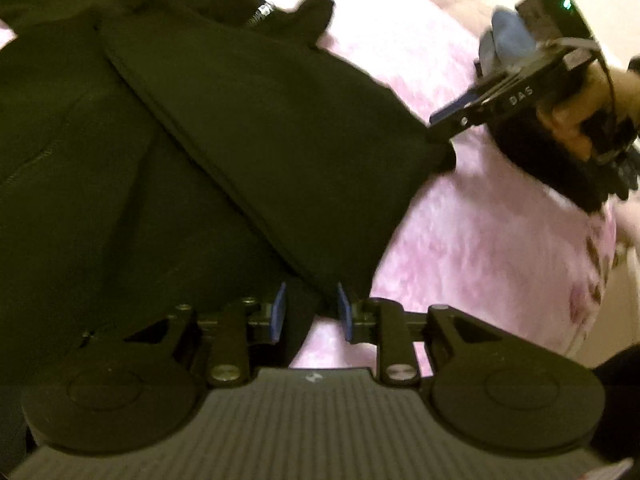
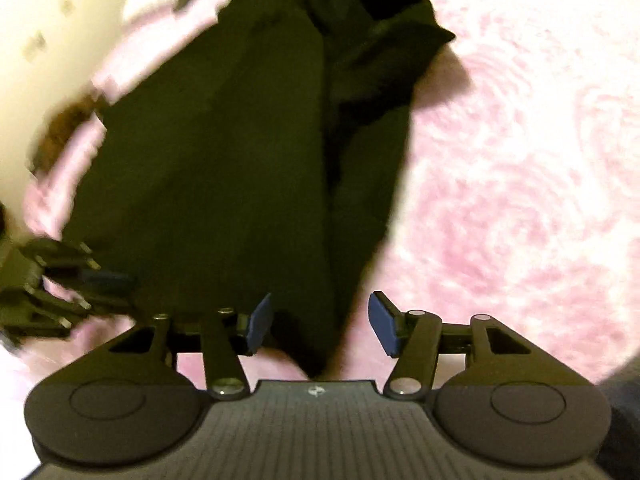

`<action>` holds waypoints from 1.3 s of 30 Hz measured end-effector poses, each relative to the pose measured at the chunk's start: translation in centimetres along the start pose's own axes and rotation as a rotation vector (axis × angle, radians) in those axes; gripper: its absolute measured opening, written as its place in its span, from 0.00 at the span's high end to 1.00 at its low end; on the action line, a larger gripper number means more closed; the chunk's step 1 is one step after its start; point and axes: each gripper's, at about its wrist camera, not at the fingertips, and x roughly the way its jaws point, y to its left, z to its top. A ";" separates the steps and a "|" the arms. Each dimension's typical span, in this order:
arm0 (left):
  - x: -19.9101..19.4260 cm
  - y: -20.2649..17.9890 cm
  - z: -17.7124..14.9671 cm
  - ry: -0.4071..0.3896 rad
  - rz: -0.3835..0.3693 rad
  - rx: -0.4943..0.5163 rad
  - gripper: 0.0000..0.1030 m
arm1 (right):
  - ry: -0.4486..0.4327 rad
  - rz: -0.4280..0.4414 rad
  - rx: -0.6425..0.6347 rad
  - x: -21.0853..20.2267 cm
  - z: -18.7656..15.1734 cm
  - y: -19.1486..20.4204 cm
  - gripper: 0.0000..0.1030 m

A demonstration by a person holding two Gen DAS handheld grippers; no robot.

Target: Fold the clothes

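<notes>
One dark garment (image 1: 168, 152) lies spread on the fuzzy pink blanket (image 1: 480, 248), zipper (image 1: 262, 12) up near its collar. Your two hand-held grippers work its near hem: the left hand-held gripper (image 1: 311, 312) stands released around the edge, and the right hand-held gripper (image 2: 320, 322) gapes wide over a fold.

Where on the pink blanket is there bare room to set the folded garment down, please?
Bare pink blanket lies to the right of the black garment, from its edge out to the blanket's border. Crowded: the left side, where the garment spreads and the left gripper works. The right gripper straddles the hem.
</notes>
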 end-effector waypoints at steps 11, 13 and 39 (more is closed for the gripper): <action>-2.5 -1.7 1.3 -0.096 -0.036 0.061 0.71 | 0.013 0.080 -0.051 -0.6 -2.3 0.7 0.55; -1.8 -2.0 1.6 -0.088 -0.033 0.098 0.70 | 0.040 0.075 -0.057 0.2 -2.3 0.5 0.64; -2.0 0.3 2.9 -0.105 -0.041 0.057 0.65 | 0.182 -0.228 -0.744 -3.3 -2.1 6.0 0.54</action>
